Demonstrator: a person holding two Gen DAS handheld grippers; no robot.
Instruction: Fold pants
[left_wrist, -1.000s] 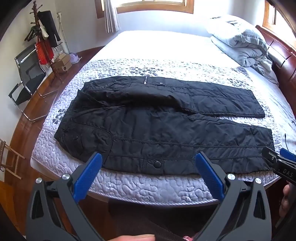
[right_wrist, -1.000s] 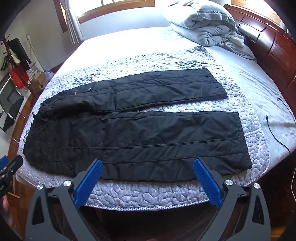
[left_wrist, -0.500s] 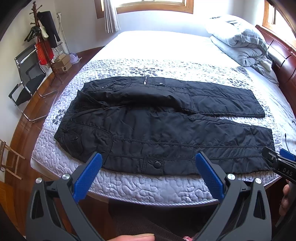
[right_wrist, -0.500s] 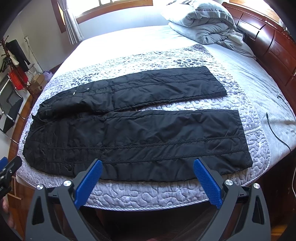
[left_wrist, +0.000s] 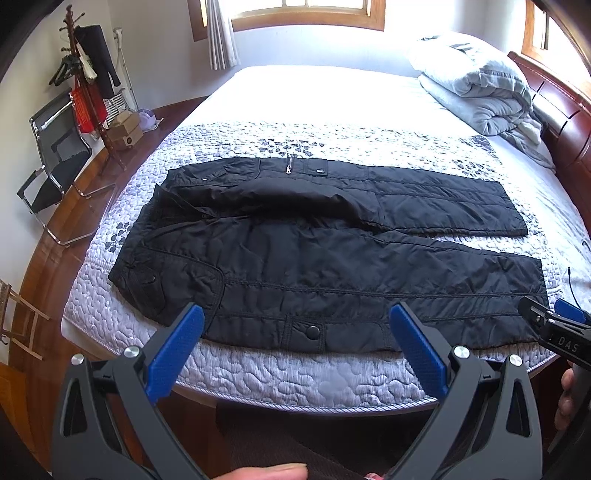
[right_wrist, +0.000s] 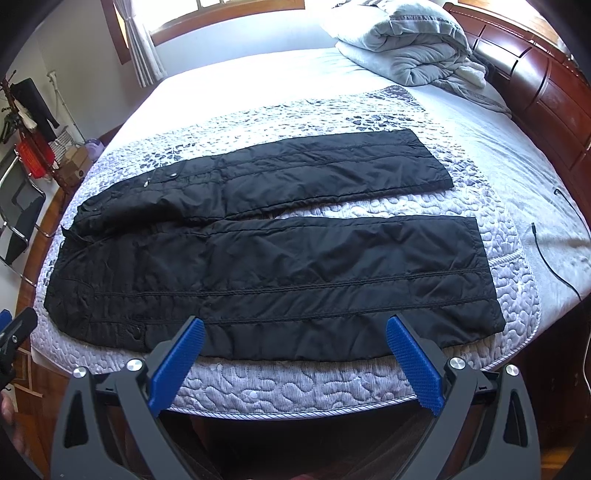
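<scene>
Left tool (left_wrist: 295, 332) and right tool (right_wrist: 293, 341) both spread wide, empty, short of the bed (left_wrist: 295, 373) edge. Beyond: black pants (left_wrist: 325, 266) flat, lengthwise across; waist toward left tool, cuffs toward right.

Pants (left_wrist: 332, 266) flat on quilt (left_wrist: 295, 373), waist left; bedding pile (left_wrist: 476, 85) behind right.

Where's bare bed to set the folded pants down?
Free: white sheet between the quilted cover and the window; also the gap between the pants legs. Crowded: grey duvet by the headboard, black cable at right.
</scene>
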